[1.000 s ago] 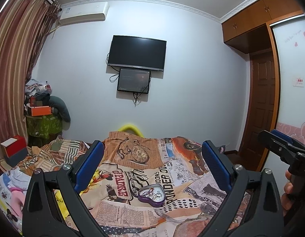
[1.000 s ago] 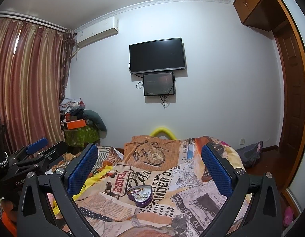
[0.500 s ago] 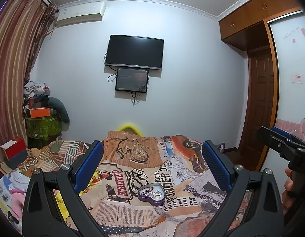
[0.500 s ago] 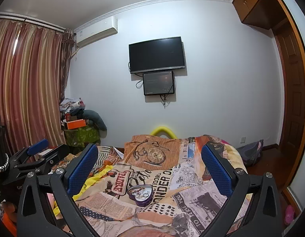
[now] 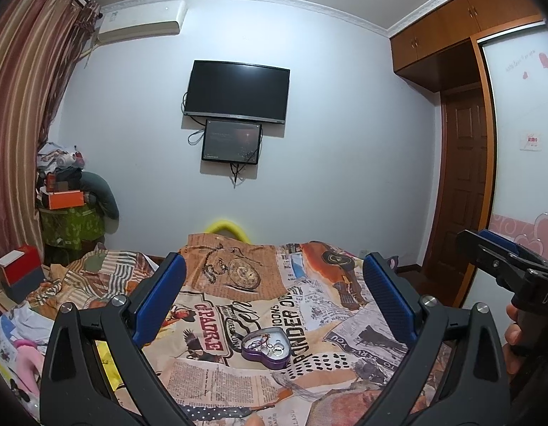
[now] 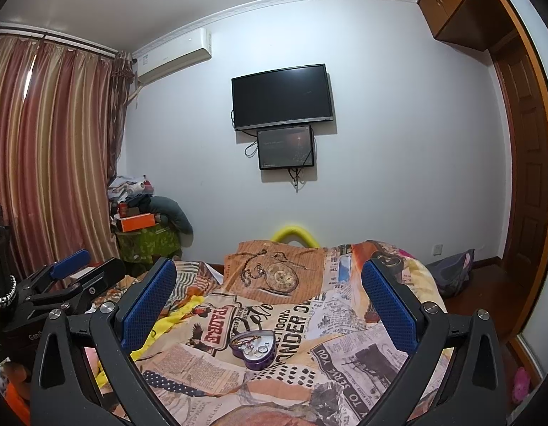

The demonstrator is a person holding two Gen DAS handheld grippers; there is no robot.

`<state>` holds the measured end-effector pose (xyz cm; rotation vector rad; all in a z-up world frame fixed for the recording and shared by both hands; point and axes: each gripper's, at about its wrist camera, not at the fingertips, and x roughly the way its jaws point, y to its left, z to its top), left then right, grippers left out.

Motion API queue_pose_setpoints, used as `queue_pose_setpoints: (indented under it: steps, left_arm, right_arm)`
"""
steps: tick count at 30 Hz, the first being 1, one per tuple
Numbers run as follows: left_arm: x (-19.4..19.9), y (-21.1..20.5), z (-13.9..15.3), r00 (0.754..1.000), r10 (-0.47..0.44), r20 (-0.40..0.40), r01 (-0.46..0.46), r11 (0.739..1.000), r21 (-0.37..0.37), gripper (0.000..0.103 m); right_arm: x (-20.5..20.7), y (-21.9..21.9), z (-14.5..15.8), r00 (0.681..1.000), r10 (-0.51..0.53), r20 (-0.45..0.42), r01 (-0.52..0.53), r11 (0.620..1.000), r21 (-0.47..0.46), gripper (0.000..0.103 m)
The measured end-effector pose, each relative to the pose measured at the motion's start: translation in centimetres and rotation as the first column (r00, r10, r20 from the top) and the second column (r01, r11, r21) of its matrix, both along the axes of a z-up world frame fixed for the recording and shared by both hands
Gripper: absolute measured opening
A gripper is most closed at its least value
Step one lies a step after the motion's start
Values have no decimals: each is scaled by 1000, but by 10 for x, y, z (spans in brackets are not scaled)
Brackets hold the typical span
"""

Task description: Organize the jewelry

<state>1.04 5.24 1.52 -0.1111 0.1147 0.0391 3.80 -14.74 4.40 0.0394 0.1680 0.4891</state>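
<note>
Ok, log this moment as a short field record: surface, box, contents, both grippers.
surface: bed with printed quilt
box: purple heart-shaped tin, open, resting on the quilt
contents: small rings and trinkets, details too small to tell
left gripper: open, empty, apart from the tin
right gripper: open, empty, apart from the tin
</note>
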Motion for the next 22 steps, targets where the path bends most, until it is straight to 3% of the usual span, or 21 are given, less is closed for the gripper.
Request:
queue_pose_setpoints:
  steps: [22]
  left_arm:
    - [4, 8, -4, 1000, -14, -16, 13, 999, -32, 100]
  right_arm:
    - [4, 2, -4, 1000, 0, -20, 0, 1000, 9, 103]
